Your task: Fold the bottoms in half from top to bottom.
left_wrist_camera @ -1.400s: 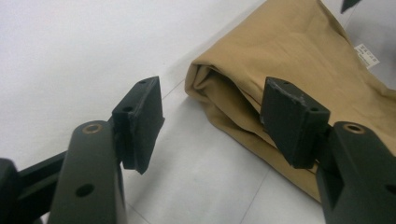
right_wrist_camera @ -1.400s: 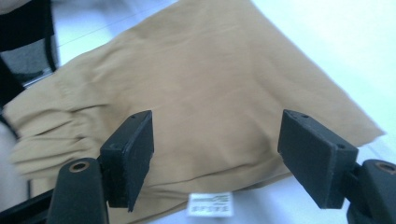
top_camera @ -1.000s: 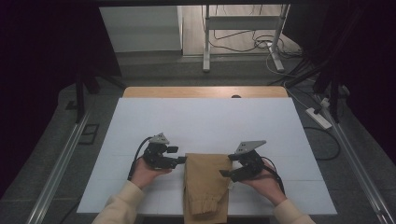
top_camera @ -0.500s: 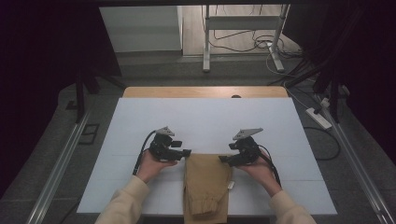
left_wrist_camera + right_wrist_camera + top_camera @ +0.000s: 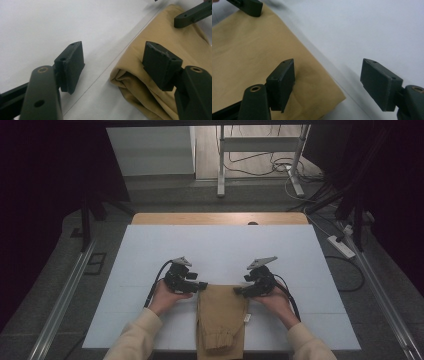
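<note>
Folded tan trousers (image 5: 220,317) lie on the white table (image 5: 220,250) at the near edge, the cuffed end hanging toward the person. My left gripper (image 5: 202,285) sits at the garment's far left corner. It is open, and the folded corner of the trousers (image 5: 155,32) lies just inside one jaw of the left gripper (image 5: 113,53), untouched. My right gripper (image 5: 239,291) is at the far right corner, also open. In the right gripper view, one jaw of the right gripper (image 5: 328,67) hovers over the trousers (image 5: 249,45) and the other over bare table.
A small white tag (image 5: 246,318) sticks out of the garment's right side. The table's far wooden edge (image 5: 220,218) lies beyond open white surface. A power strip (image 5: 341,246) and cables lie on the floor to the right.
Both hands have slid a little up the table, bringing the grippers from the garment's sides to its far corners. The trousers have stayed in place.
</note>
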### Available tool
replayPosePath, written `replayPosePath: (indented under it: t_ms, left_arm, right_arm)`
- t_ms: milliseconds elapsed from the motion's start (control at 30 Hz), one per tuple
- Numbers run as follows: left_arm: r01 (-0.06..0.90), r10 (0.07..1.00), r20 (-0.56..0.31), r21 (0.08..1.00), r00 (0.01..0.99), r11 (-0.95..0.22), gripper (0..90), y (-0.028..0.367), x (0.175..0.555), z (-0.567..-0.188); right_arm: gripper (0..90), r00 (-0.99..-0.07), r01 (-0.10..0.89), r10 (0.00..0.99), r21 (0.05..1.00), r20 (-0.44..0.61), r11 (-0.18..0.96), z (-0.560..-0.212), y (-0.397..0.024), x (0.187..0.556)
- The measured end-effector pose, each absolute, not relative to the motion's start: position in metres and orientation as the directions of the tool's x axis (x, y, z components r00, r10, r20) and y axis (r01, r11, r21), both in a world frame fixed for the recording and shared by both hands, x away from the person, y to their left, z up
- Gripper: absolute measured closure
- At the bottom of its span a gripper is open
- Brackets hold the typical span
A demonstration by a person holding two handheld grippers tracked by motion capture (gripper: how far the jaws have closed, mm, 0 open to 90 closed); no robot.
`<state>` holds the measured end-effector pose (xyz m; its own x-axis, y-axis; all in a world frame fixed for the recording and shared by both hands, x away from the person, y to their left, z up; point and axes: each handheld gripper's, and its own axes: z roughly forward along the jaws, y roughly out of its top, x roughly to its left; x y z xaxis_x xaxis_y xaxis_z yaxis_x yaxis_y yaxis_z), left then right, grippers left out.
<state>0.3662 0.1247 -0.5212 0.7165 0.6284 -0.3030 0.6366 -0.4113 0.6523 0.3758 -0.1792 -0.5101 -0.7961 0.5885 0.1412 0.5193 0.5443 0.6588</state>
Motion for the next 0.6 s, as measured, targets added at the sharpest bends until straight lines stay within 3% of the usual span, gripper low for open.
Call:
replayPosePath:
  t_ms: [600]
  left_arm:
    - [0.666,0.620,-0.332,0.602,0.710,-0.440,33.7,0.1214,0.3686,-0.5308]
  right_arm:
    - [28.3,-0.815,0.519,0.561,0.612,0.144,0.597,-0.5170,-0.1736,0.3722]
